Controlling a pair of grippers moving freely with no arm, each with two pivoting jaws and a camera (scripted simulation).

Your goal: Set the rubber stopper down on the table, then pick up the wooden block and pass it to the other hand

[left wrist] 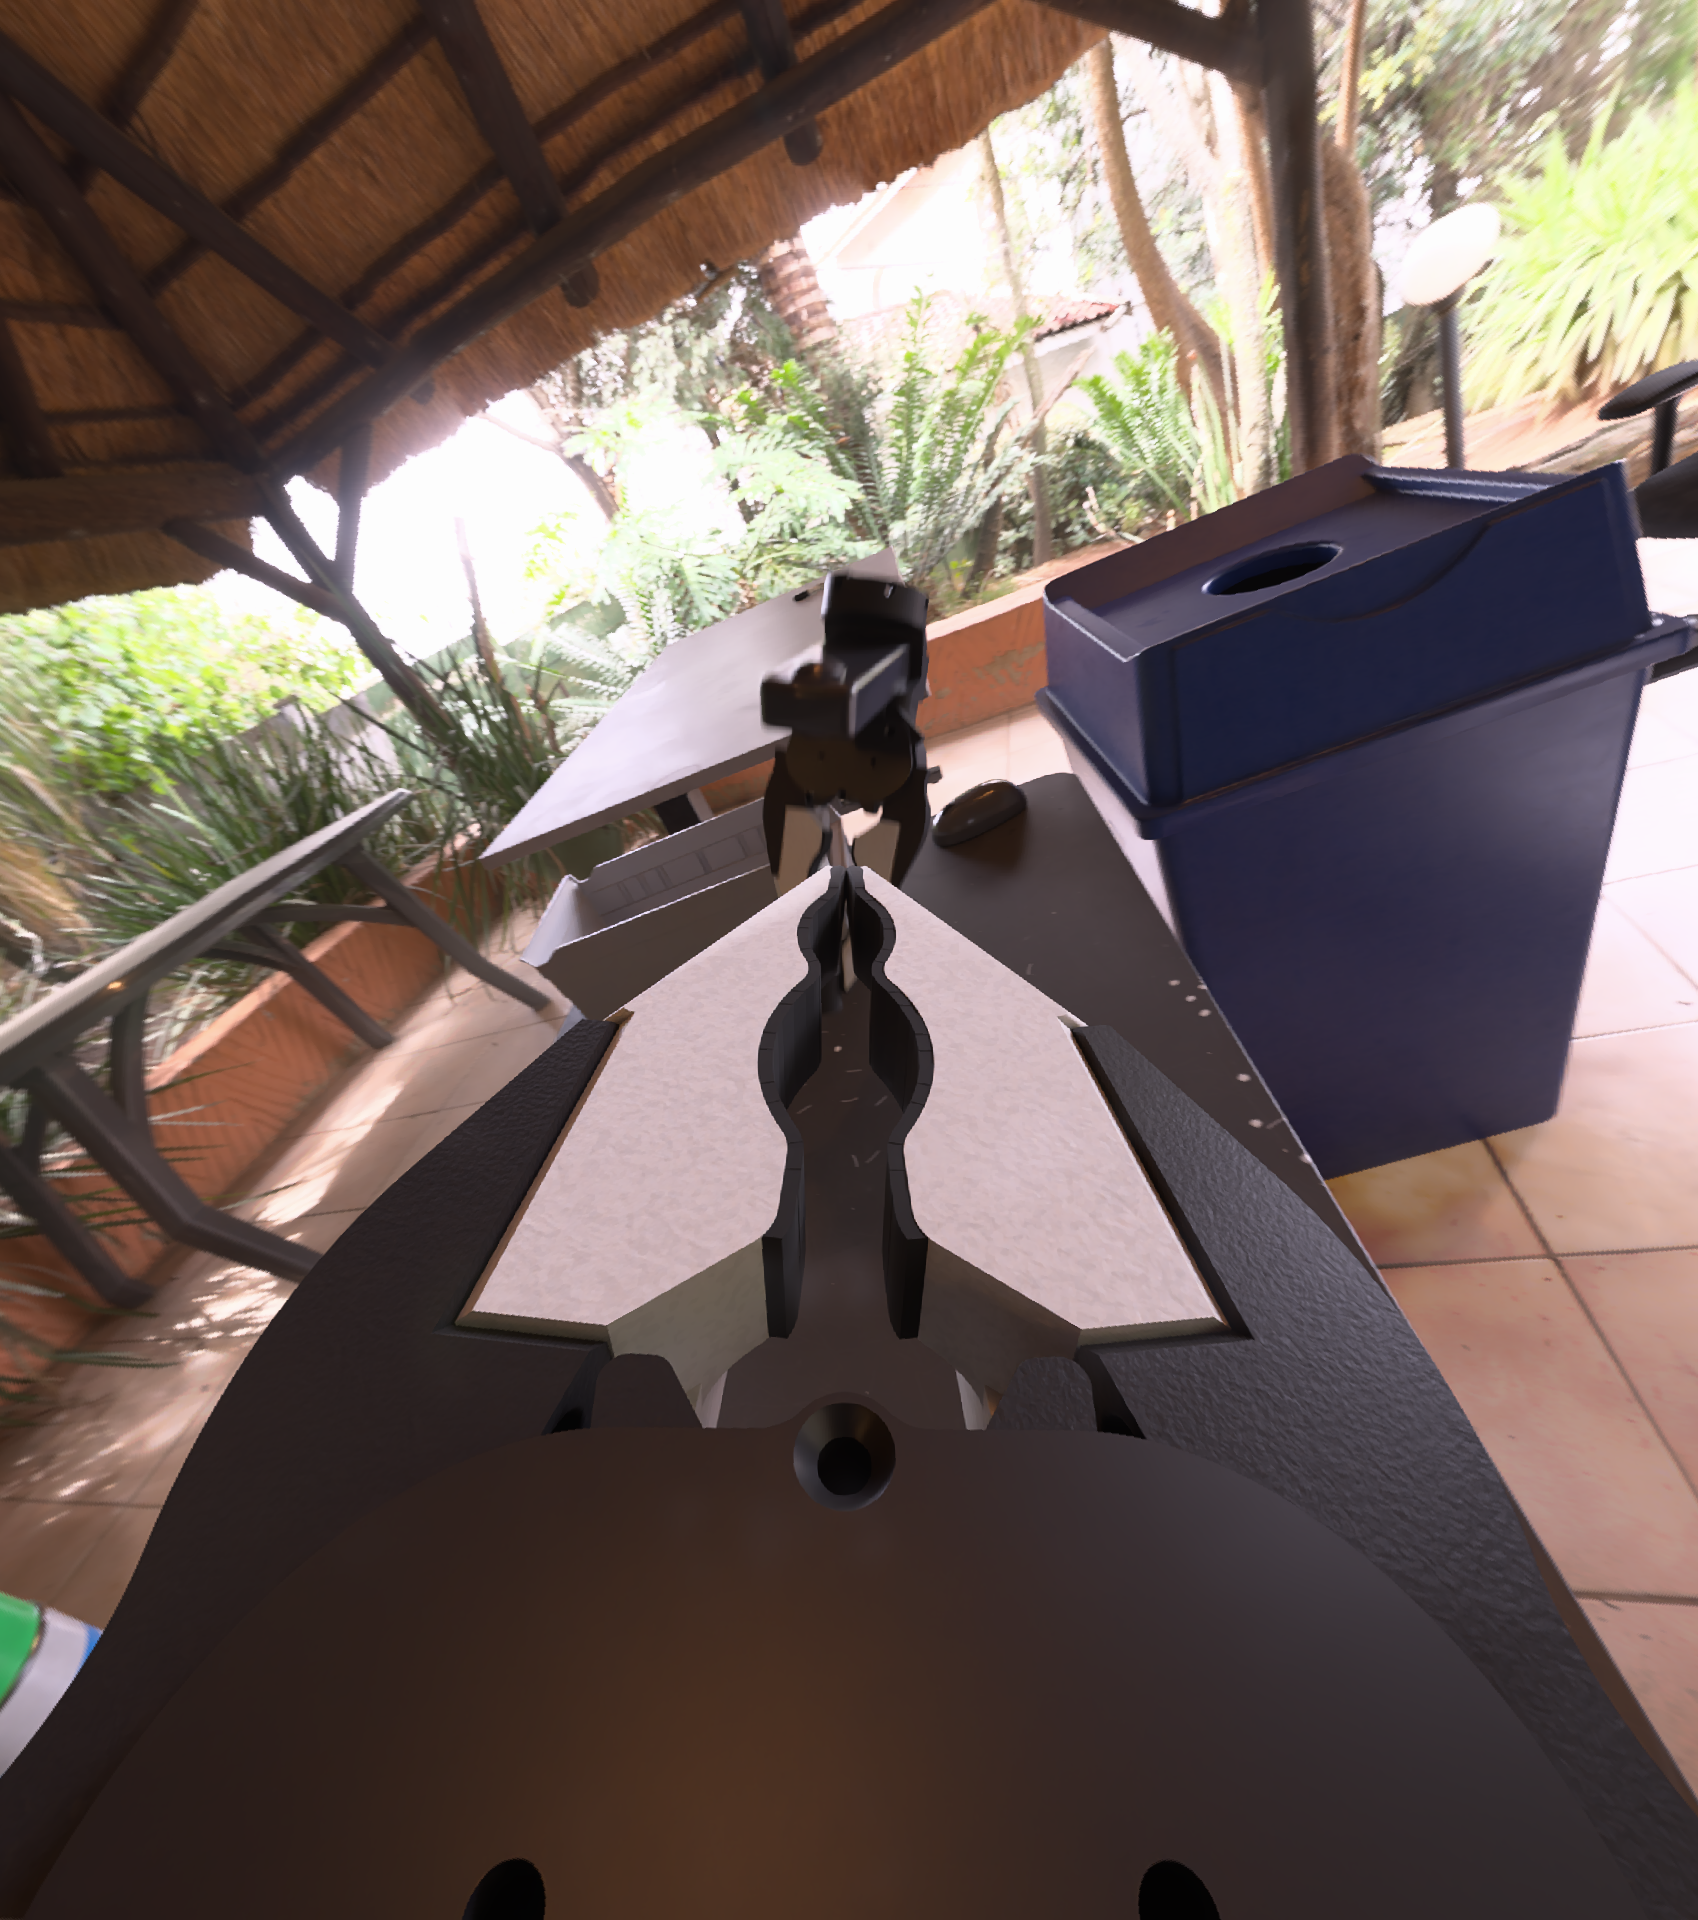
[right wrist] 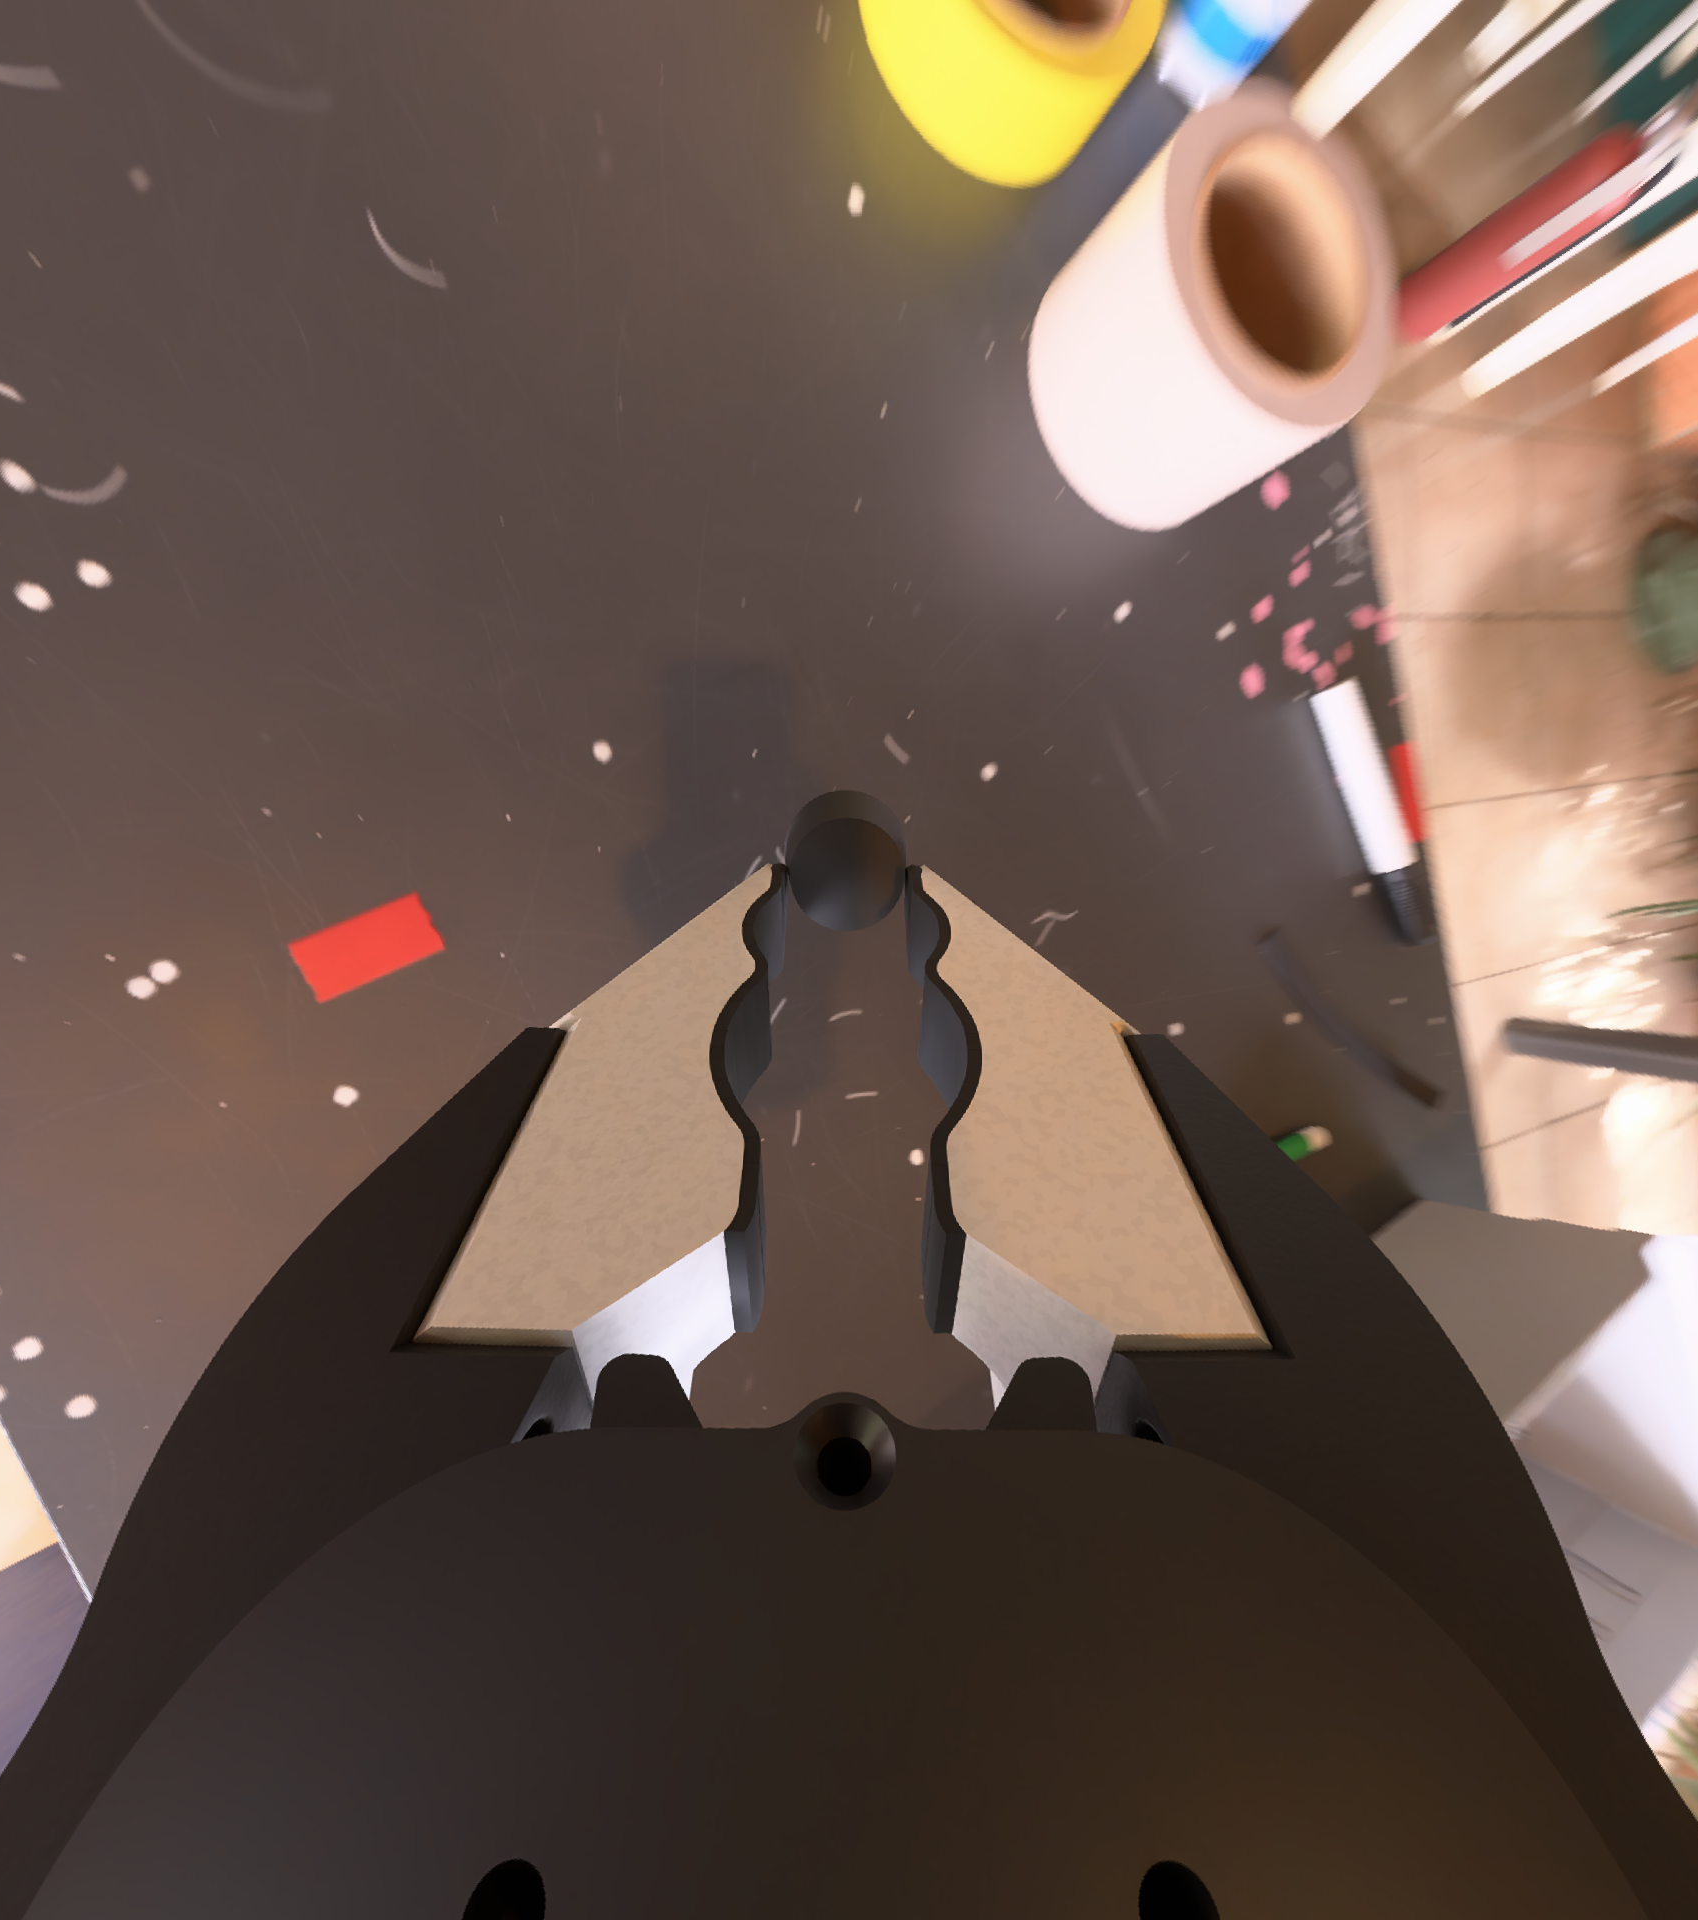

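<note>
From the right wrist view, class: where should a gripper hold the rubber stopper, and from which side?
Grip the rubber stopper across its round side wall, approaching from above as the right gripper does: the short dark cylinder fits between the fingertips, flat end facing the camera.

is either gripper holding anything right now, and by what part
The right gripper pinches the dark rubber stopper by its round sides, at the fingertips. The left gripper is shut and holds nothing.

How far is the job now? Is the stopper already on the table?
Nothing looks finished yet. In hand: the right gripper holds the dark rubber stopper at its fingertips above the dark table; contact with the surface cannot be judged. The left gripper is shut and empty. Left: release the stopper, then pick up and pass the wooden block, which no view shows.
</note>
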